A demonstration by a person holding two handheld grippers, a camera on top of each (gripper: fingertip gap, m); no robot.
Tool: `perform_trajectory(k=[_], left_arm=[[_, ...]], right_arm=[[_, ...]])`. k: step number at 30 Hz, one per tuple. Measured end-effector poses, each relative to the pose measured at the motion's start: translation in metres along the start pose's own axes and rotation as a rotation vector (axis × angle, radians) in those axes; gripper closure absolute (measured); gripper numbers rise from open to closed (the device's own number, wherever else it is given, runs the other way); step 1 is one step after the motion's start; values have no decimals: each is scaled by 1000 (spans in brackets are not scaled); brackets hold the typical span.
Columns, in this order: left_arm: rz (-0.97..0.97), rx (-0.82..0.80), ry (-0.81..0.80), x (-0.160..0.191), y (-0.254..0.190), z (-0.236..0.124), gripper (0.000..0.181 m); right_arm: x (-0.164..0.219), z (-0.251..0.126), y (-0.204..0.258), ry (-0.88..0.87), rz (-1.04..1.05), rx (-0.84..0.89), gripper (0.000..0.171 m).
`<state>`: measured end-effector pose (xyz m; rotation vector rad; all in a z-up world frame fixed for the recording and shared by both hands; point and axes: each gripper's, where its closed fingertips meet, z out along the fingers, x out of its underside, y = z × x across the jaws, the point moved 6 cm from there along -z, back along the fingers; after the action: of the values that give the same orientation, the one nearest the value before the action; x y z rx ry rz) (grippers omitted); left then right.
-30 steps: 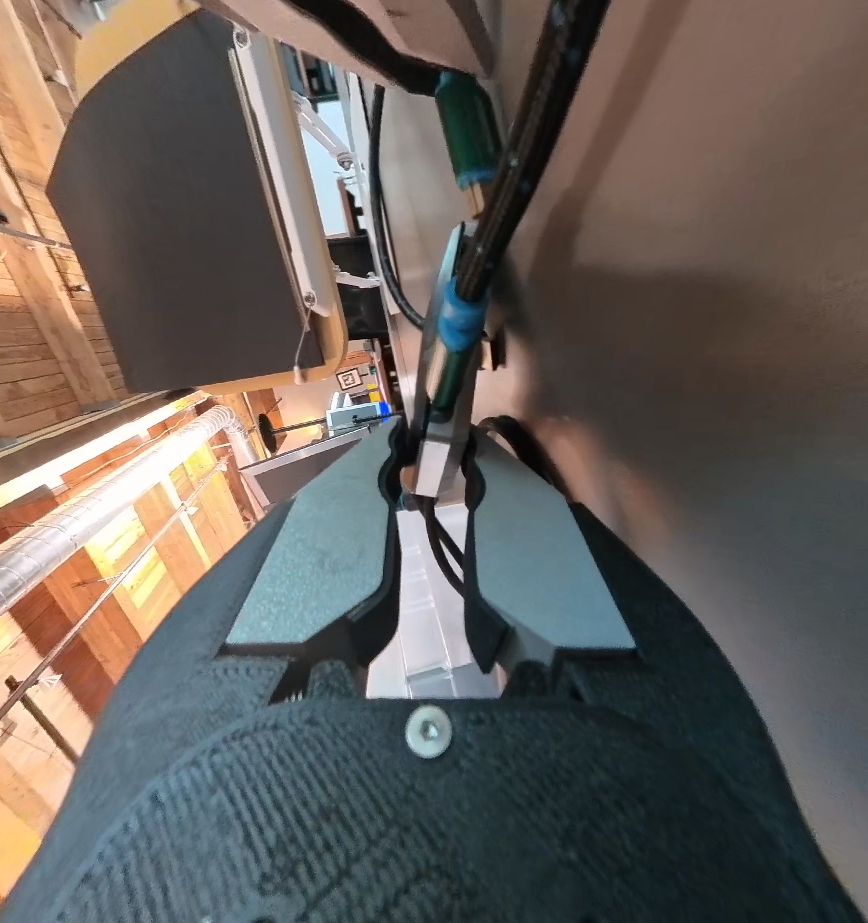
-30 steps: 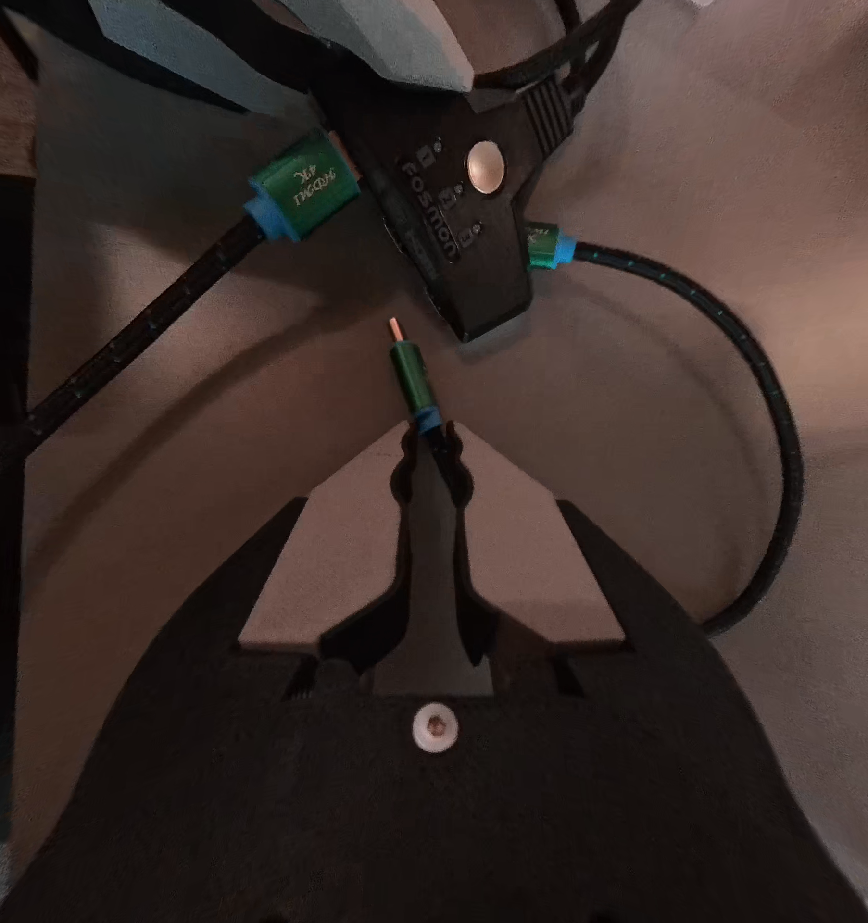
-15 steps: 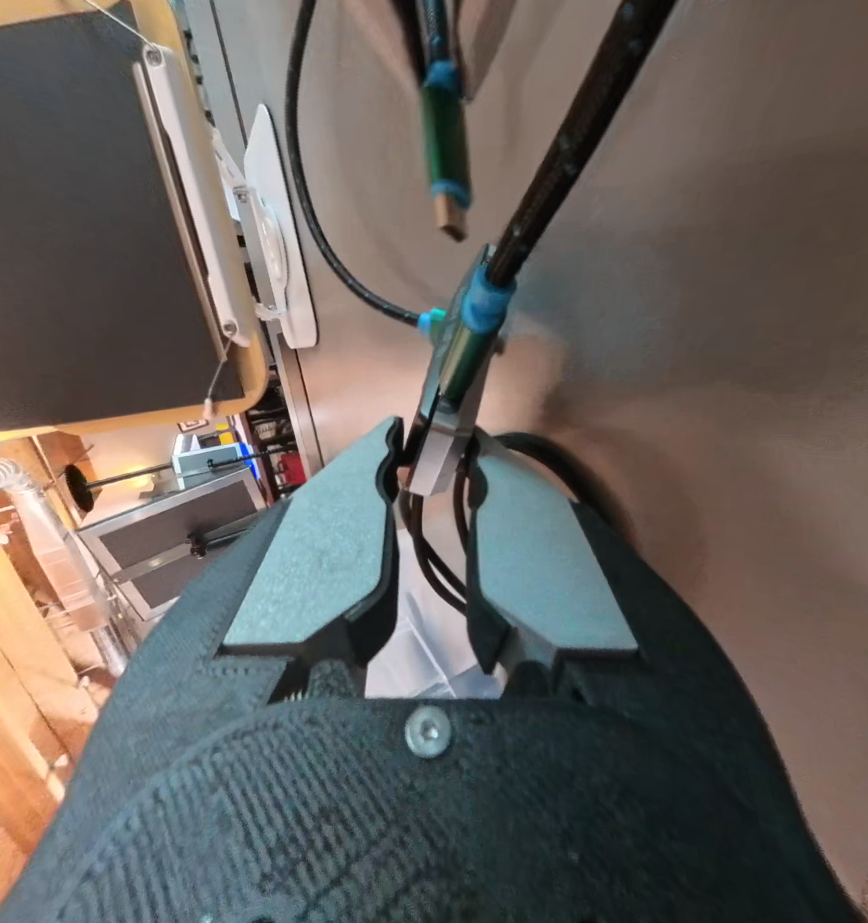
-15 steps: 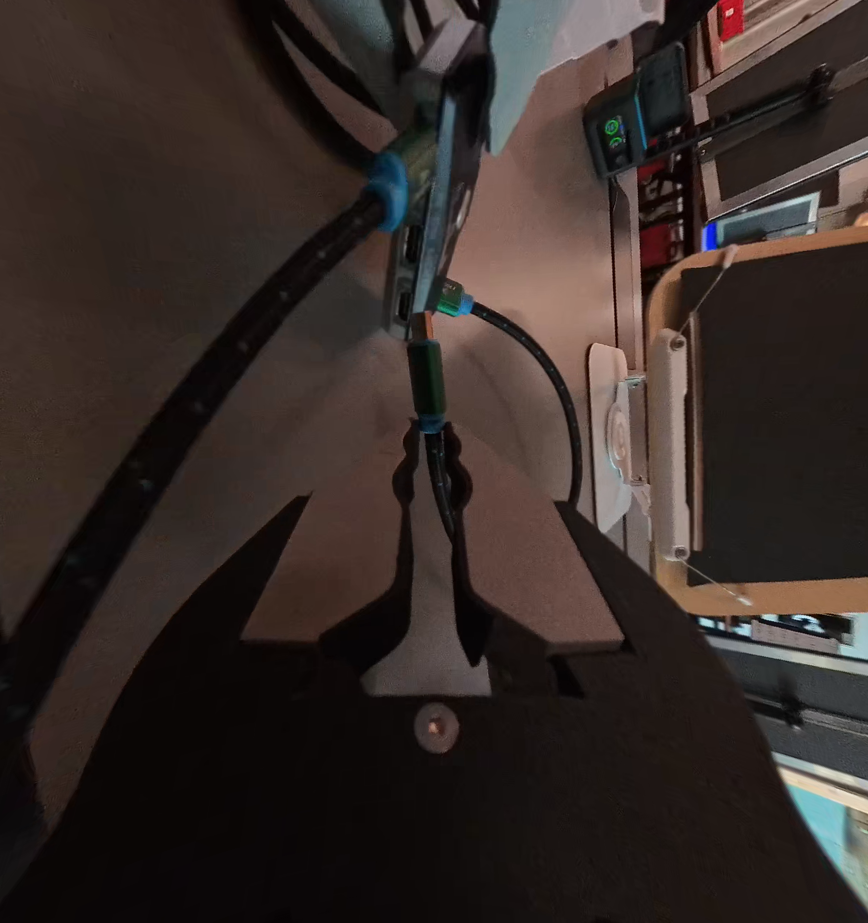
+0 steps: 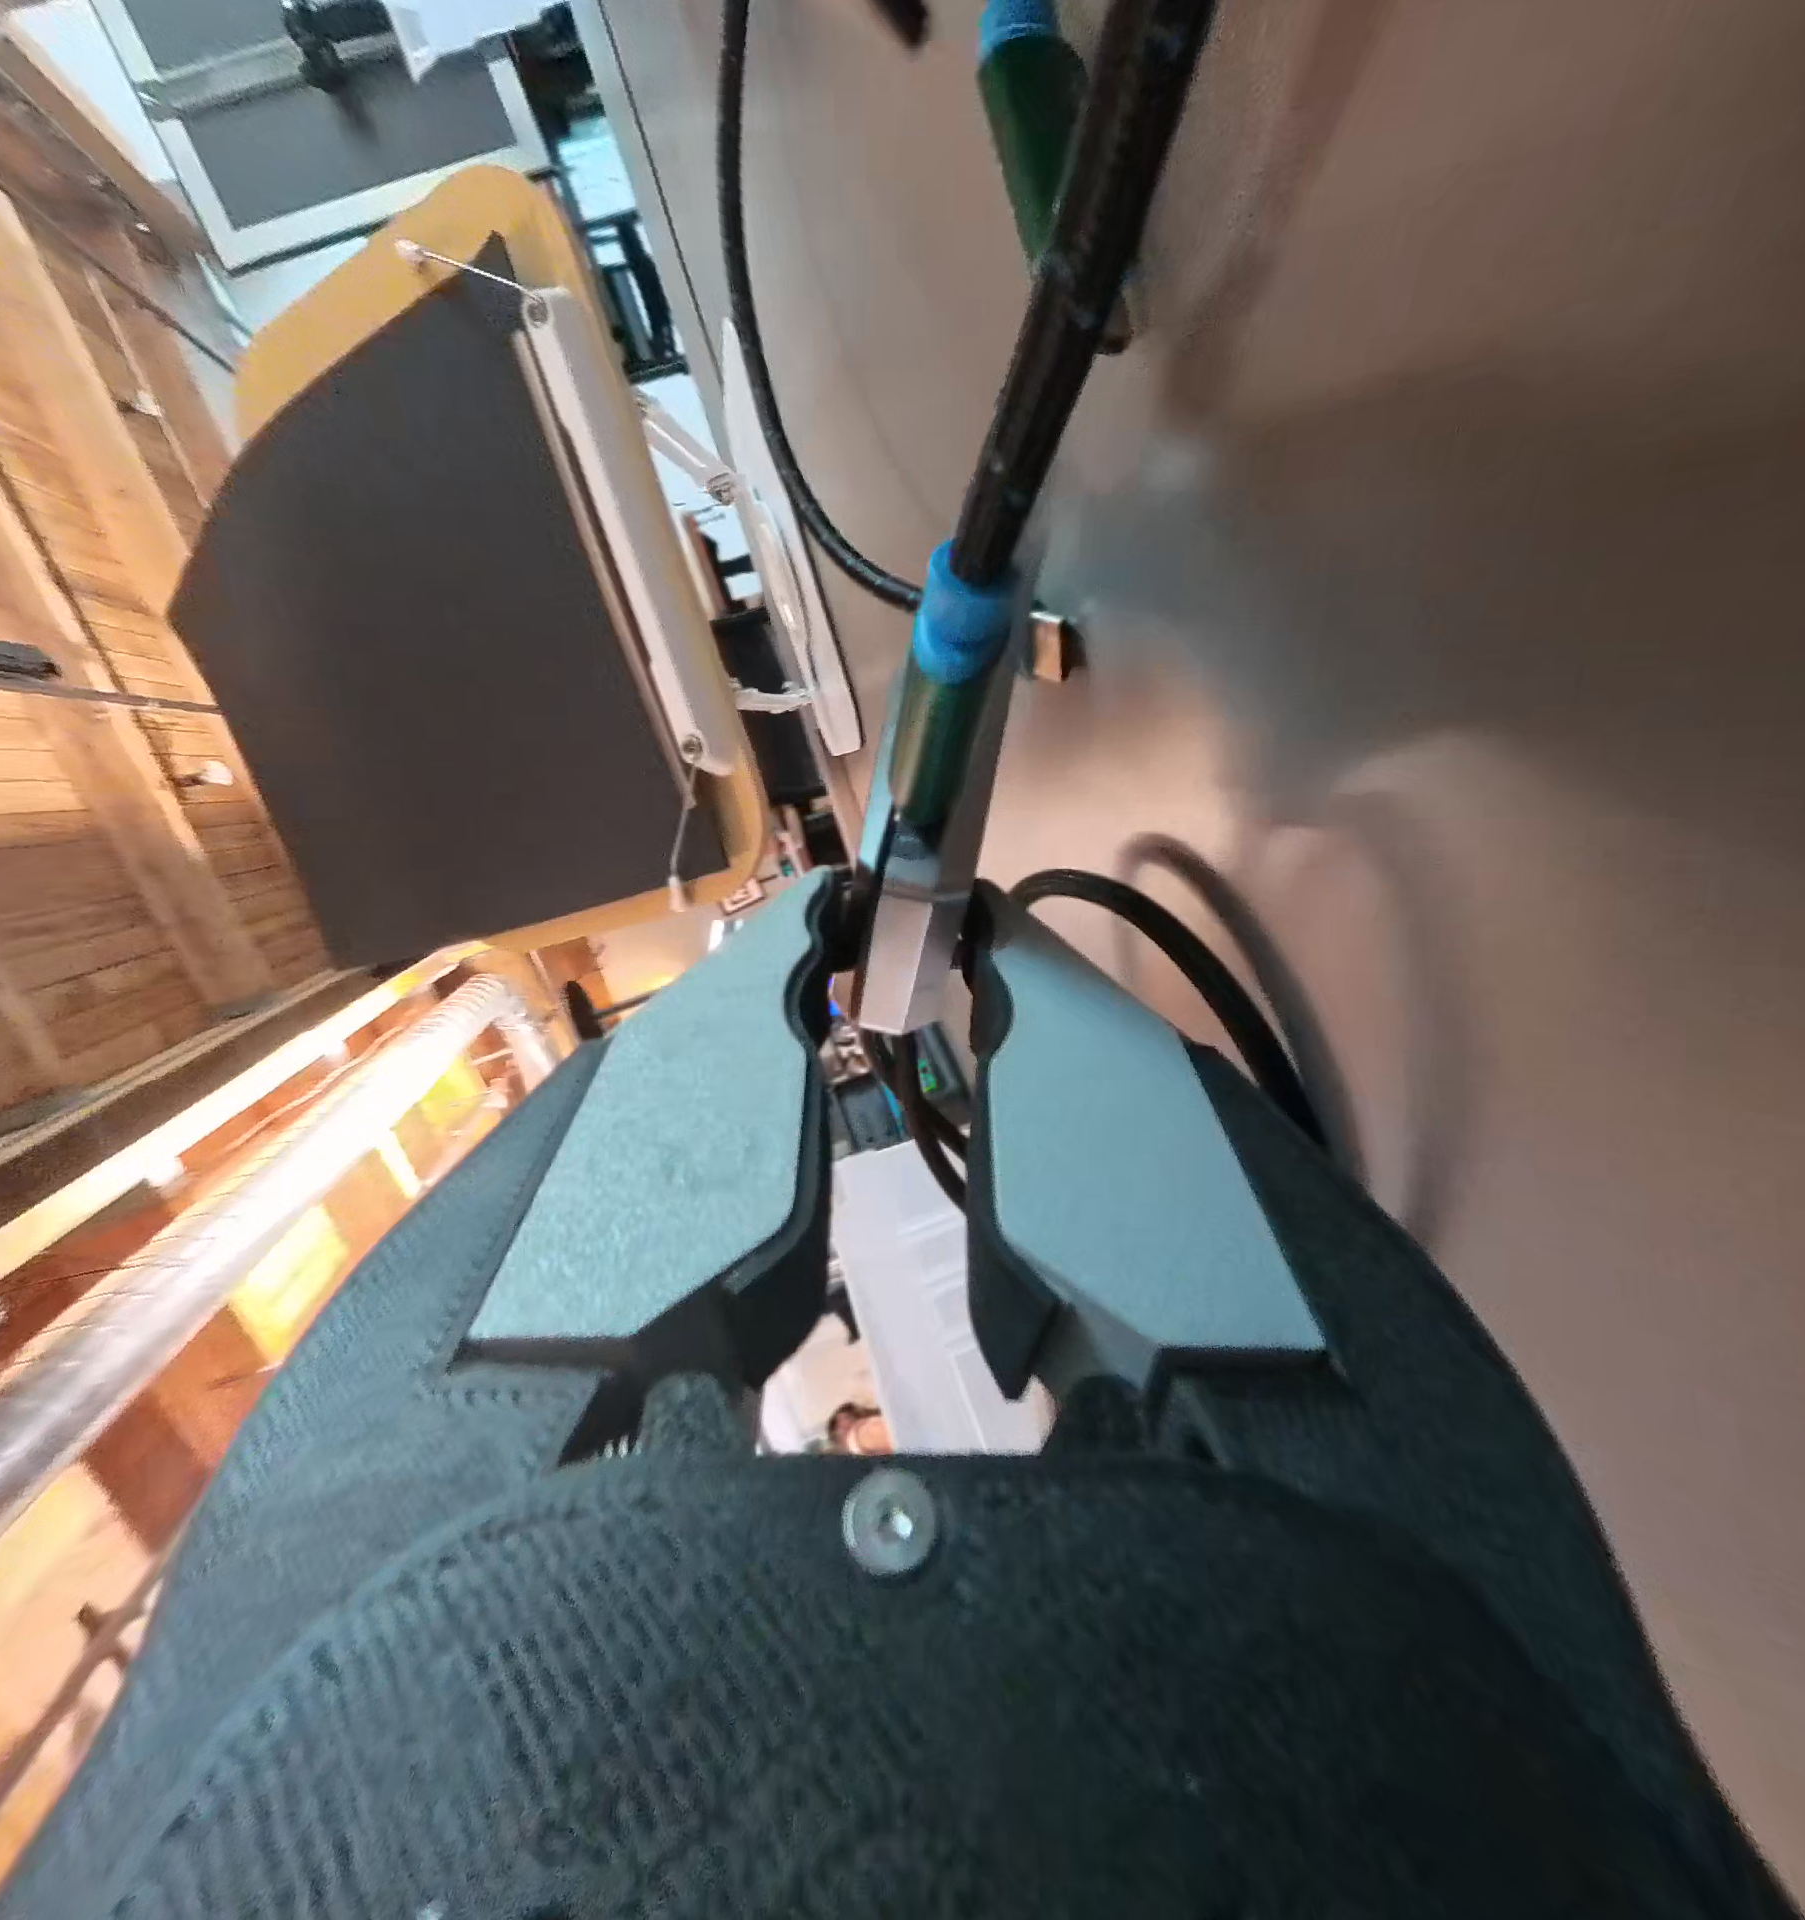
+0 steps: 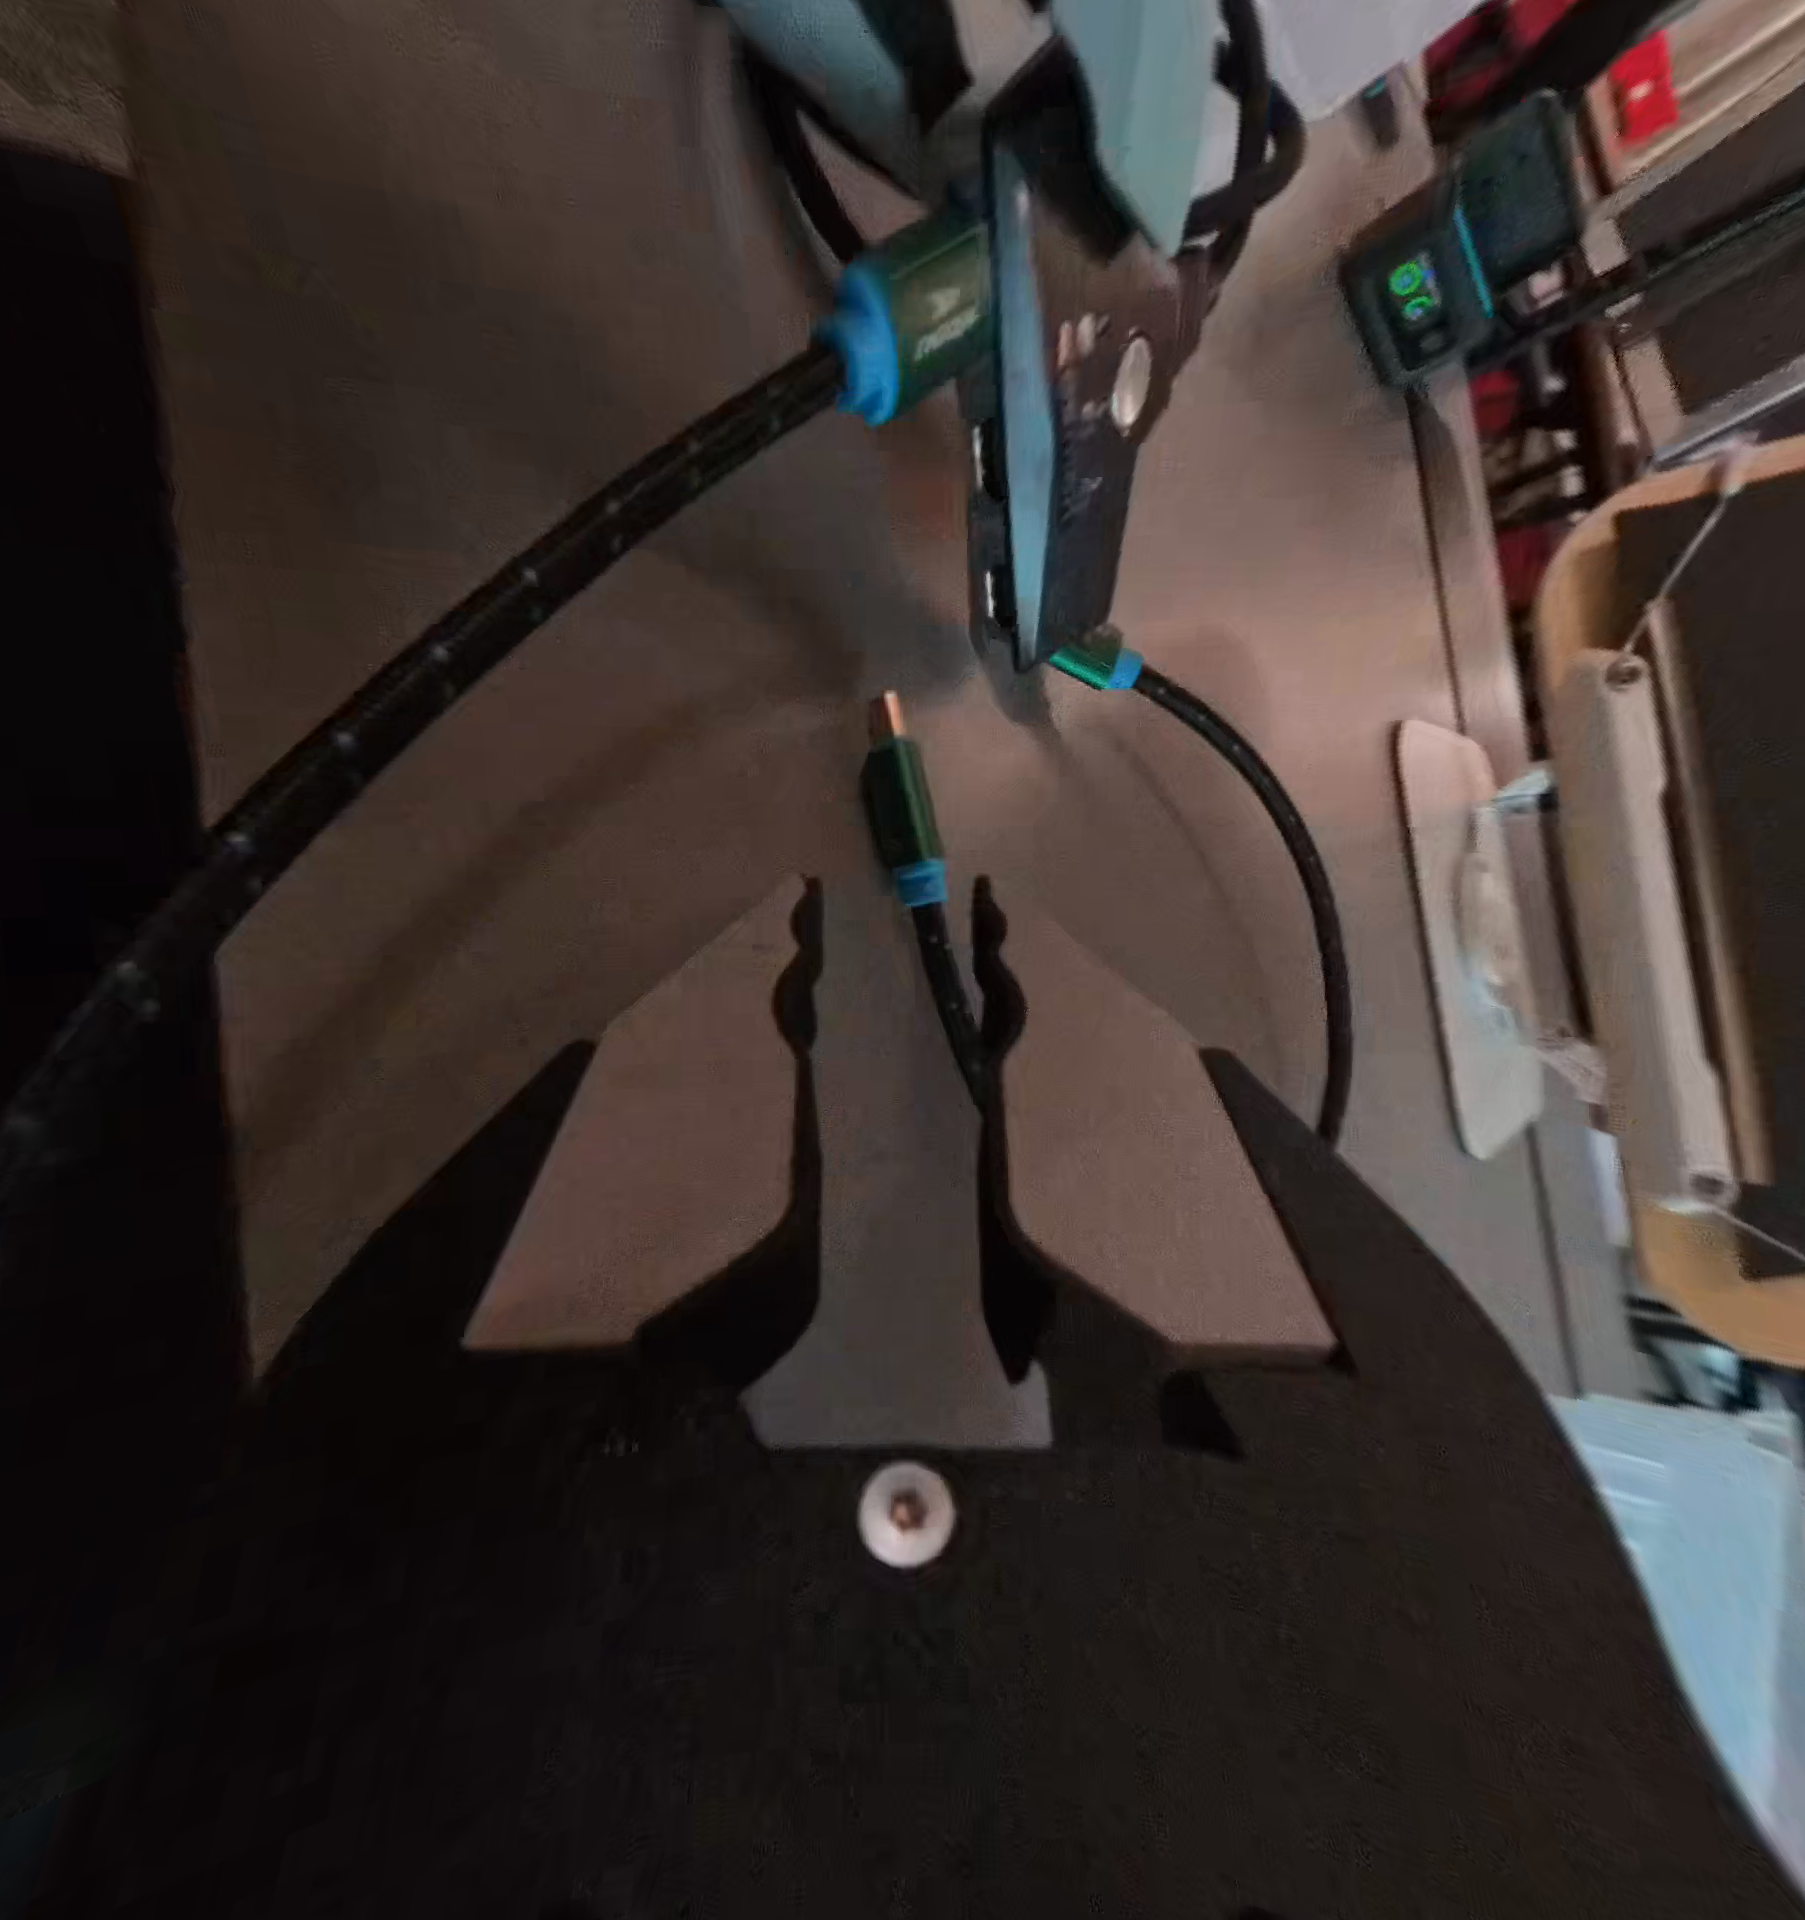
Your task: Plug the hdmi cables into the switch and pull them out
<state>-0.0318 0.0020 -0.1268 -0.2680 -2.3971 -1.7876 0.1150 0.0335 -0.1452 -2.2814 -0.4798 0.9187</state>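
My left gripper (image 5: pixel 898 914) is shut on one end of the flat grey HDMI switch (image 5: pixel 939 790) and holds it edge-on above the brown table. A green plug with a blue collar (image 5: pixel 945 707) on a thick black cable sits in the switch. In the right wrist view the switch (image 6: pixel 1069 499) hangs from the left gripper's pale fingers (image 6: pixel 1137 104), with the thick cable's plug (image 6: pixel 919 301) in its side and a small green plug (image 6: pixel 1090 660) at its lower end. My right gripper (image 6: pixel 893 894) is open. A thin cable with a green plug (image 6: pixel 898 800) lies between its jaws, tip just short of the switch.
A black panel with a wooden rim (image 5: pixel 441 644) stands beside the table and also shows in the right wrist view (image 6: pixel 1760 831). A white pad (image 6: pixel 1459 935) lies near the table's edge. A small device with a green display (image 6: pixel 1417 291) sits farther back.
My right gripper's jaws have parted around the thin cable, and its plug has drawn back from the switch's end. Both views have swung round. My left gripper still holds the switch.
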Motion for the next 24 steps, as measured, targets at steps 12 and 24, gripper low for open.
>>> perform_trajectory(k=[12, 24], left_arm=[[-25, 43, 27, 10, -13, -12, 160], [-96, 111, 93, 16, -15, -19, 158]], right_arm=[[11, 8, -52, 22, 794, -839, 142], [-26, 51, -106, -16, 231, -313, 128]])
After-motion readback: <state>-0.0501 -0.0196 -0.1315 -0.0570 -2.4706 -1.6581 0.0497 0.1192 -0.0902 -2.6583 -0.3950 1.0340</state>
